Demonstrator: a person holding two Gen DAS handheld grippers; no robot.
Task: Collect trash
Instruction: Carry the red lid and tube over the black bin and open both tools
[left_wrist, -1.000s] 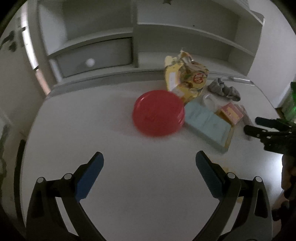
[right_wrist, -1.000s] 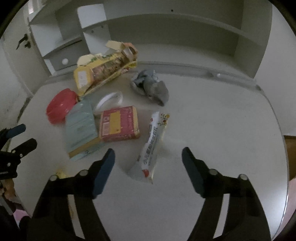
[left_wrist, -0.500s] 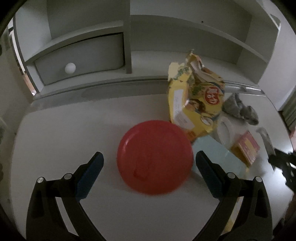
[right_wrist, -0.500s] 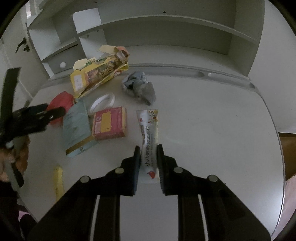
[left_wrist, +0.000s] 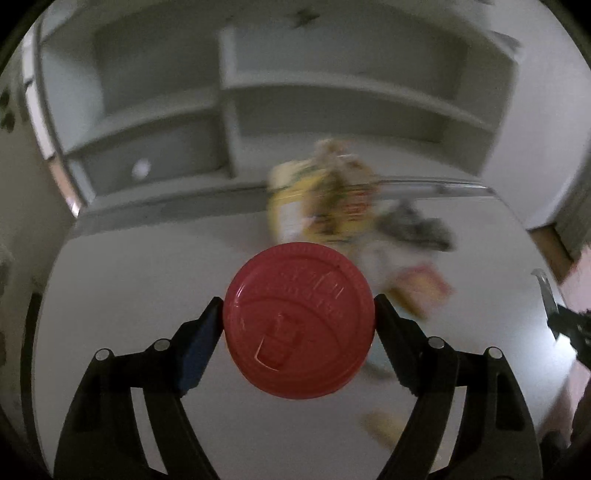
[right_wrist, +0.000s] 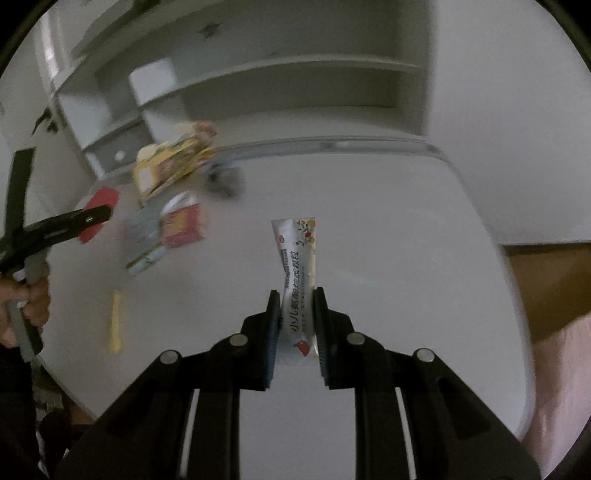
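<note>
Left gripper (left_wrist: 298, 322) fingers clamping the stiff, light red lid (left_wrist: 298, 320) by its rim; right gripper (right_wrist: 295, 325) pinching the limp sachet (right_wrist: 297, 280) low.

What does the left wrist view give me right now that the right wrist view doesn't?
Only the left wrist view shows the embossed face of the red lid, clamped edge to edge in the left tool. Only the right wrist view shows the white sachet pinched in the right tool, and the yellow strip sharply. Both show the white table, the yellow snack bag and the grey rag, blurred.
</note>
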